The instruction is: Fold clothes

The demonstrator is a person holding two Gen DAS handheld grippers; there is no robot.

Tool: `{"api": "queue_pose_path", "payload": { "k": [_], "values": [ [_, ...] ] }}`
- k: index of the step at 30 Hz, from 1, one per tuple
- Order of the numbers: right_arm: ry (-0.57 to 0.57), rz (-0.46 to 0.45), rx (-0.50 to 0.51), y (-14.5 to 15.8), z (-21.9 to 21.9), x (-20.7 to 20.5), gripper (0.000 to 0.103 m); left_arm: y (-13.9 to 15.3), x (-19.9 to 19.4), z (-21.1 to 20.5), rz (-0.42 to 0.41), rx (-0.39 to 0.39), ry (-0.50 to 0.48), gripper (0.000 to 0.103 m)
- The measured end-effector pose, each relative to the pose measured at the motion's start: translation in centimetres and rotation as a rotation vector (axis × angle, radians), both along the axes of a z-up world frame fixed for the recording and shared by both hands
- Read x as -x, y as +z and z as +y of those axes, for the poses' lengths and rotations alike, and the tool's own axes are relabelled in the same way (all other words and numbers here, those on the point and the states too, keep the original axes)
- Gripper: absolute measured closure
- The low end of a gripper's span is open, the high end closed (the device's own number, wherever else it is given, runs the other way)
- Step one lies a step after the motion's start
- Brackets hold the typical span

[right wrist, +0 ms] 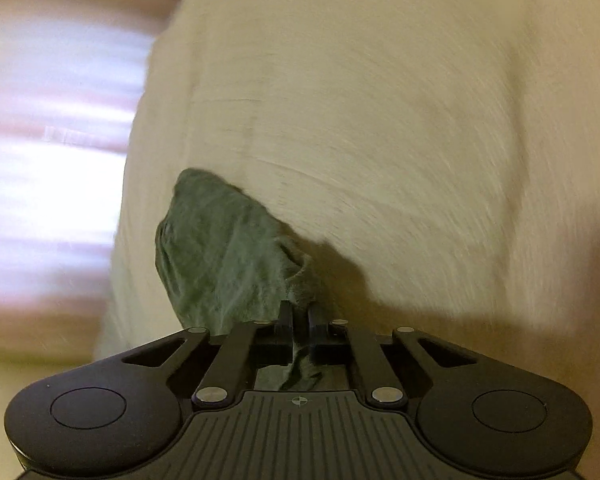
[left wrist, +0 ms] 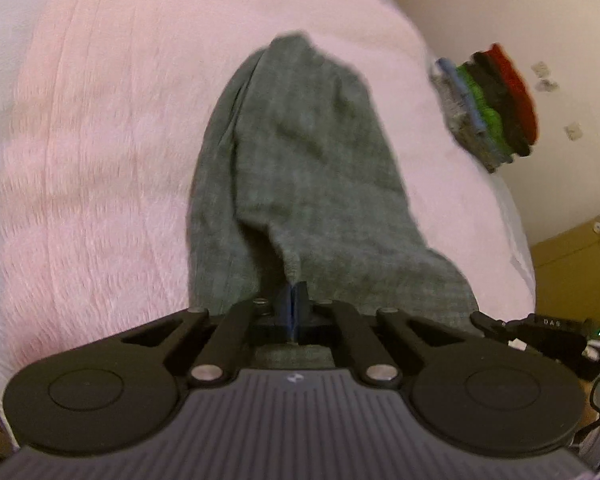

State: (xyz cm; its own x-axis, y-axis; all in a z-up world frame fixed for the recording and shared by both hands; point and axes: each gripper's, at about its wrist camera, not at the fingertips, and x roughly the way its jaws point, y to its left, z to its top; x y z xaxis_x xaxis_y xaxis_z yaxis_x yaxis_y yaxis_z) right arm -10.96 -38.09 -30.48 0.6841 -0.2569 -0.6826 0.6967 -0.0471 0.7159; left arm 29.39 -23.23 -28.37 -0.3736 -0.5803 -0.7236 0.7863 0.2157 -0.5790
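A grey-green garment [left wrist: 300, 168] hangs in a long bunch over the pink bedspread [left wrist: 100, 140]. My left gripper [left wrist: 297, 300] is shut on its near edge, the cloth rising away from the jaws. In the right wrist view the same grey-green garment [right wrist: 224, 256] bunches to the left of the jaws, and my right gripper [right wrist: 299, 312] is shut on a fold of it, with cloth trailing down between the fingers. This view is blurred by motion. The other gripper [left wrist: 540, 332] shows at the lower right of the left wrist view.
A stack of folded clothes [left wrist: 488, 108], red, dark, green and grey, sits at the bed's right edge. A wooden cabinet [left wrist: 576, 264] stands beyond it by a plain wall. The pale bedspread [right wrist: 380, 120] fills the right wrist view, with a bright blurred area at left.
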Motion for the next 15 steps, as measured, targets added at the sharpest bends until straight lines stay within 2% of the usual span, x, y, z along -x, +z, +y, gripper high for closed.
{"api": "queue_pose_path", "payload": {
  "k": [2, 6, 9, 12, 15],
  "values": [
    [0.068, 0.054, 0.072, 1.9, 0.6, -0.7, 0.098, 0.8, -0.6, 0.6, 0.011, 0.018, 0.004, 0.103],
    [0.134, 0.095, 0.084, 2.8, 1.9, -1.5, 0.098, 1.4, -1.8, 1.9, 0.022, 0.015, 0.02, 0.103],
    [0.147, 0.082, 0.057, 2.2, 2.4, -1.8, 0.099, 1.2, -2.4, 2.7, 0.013, 0.005, 0.039, 0.103],
    [0.163, 0.134, 0.045, 1.1, 2.7, -2.3, 0.099, 0.8, -2.6, 3.3, -0.009, -0.001, 0.047, 0.103],
    [0.174, 0.183, 0.006, -0.4, 3.0, -2.5, 0.098, -1.1, -1.7, 3.5, -0.058, -0.053, 0.026, 0.103]
  ]
}}
